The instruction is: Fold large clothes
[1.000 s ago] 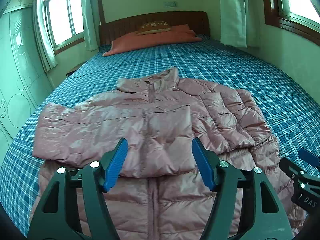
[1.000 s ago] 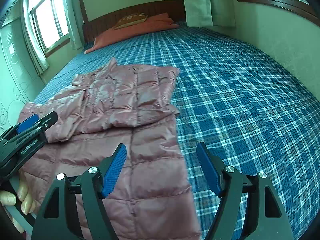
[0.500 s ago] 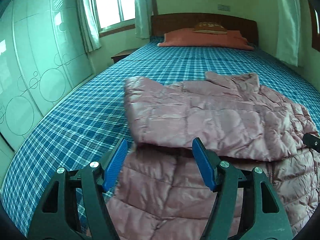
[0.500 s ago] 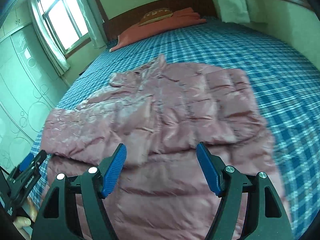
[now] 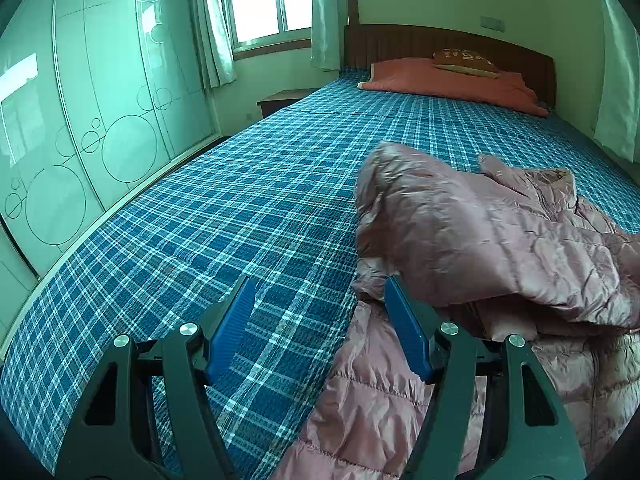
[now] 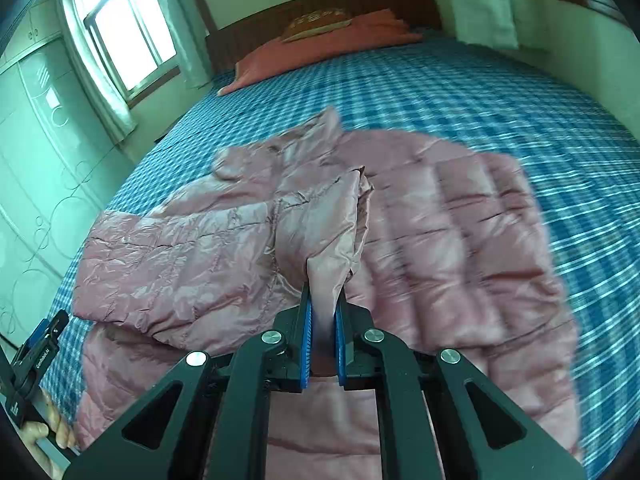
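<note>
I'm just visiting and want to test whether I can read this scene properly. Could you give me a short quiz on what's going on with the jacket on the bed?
1. True or false: the right gripper is shut on a pinch of the pink jacket.
2. What lies between the left gripper's open jaws?
A. a sleeve
B. only the plaid bedspread
C. a pillow
3. Fill in: the orange pillow lies against the wooden ____ at the far end of the bed.

Key: 1 true; 2 B; 3 headboard.
</note>
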Tool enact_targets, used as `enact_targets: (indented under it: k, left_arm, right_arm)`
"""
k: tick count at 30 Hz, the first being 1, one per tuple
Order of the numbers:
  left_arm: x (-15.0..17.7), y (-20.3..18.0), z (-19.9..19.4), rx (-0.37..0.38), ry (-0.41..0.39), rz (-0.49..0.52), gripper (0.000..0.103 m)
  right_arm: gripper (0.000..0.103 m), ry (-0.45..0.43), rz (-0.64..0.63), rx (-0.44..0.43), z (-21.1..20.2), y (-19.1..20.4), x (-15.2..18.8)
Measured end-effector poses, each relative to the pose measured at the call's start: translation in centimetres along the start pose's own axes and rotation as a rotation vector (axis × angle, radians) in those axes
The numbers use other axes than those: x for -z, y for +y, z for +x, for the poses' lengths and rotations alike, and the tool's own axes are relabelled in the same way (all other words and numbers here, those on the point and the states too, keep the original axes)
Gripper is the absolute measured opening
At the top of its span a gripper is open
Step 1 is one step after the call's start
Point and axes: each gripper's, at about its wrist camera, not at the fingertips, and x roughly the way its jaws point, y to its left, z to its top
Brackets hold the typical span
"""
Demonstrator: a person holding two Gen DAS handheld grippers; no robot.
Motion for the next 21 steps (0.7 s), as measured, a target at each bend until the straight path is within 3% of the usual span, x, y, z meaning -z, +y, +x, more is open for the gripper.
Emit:
enact_targets:
  k: [4, 7, 10, 13, 17, 21]
  left_arm:
    - [-0.3, -0.9, 0.8, -0.004, -0.004, 0.034, 0.067]
    - [-0.5, -2.0, 1.5, -0.001, 0.004, 0.070, 0.067]
    - [-0.9, -2.9, 2.1, 0.009, 0.016, 0.089, 0.067]
    - [-1.9, -3.8, 2.5, 0.019, 0.004, 0.105, 0.067]
    - [-3.1, -5.1, 4.0, 0.013, 0.004, 0.124, 0.067]
    - [-3.3, -6.1, 6.4, 0.011, 0.056, 0.114, 0.067]
  right_arm:
    - [0.009, 0.014, -0.017, 0.079, 0.2, -3.0, -0.7]
    - [0.012, 0.061, 0.000, 0.069, 1.3, -4.7, -0.6]
    - [0.028, 0.070, 0.006, 0.088, 1.0, -5.3, -0.7]
    - [0.053, -0.040, 0.016, 0.142, -0.9, -4.8, -1.5]
    - [0.055, -0.106, -0.042, 0.151, -0.8, -2.9, -2.4]
    - [0.055, -0.038, -0.061, 0.105, 3.0, -1.9, -3.1]
